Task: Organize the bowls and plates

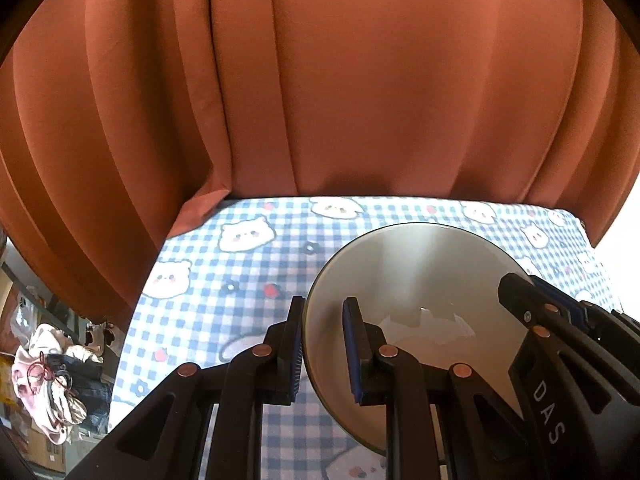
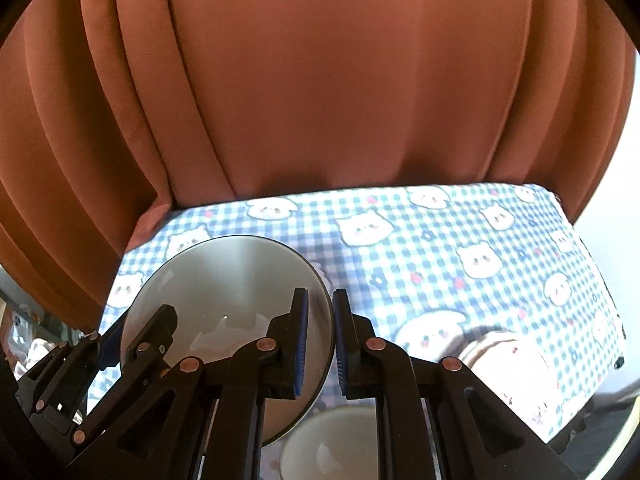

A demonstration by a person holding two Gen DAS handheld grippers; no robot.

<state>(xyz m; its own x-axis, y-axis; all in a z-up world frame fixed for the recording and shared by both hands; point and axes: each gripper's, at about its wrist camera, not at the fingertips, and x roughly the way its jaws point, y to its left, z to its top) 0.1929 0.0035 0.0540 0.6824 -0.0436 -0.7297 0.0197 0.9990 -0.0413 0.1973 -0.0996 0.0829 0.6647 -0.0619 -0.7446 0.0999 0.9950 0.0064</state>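
Observation:
A grey-white bowl [image 1: 416,280] is held above the blue checked tablecloth [image 1: 240,264]. My left gripper [image 1: 322,350] is shut on its left rim, one finger inside and one outside. My right gripper [image 2: 320,344] is shut on the bowl's [image 2: 232,280] right rim the same way. Each gripper shows in the other's view: the right one [image 1: 532,304] at the bowl's right edge, the left one [image 2: 136,340] at its left edge. A second white bowl [image 2: 336,440] sits on the cloth below, partly hidden by my right fingers.
An orange-brown curtain [image 1: 360,80] hangs right behind the table's far edge. A blurred patterned dish [image 2: 508,364] lies on the cloth [image 2: 440,240] at the right. Clutter of clothes and boxes [image 1: 52,380] lies on the floor left of the table.

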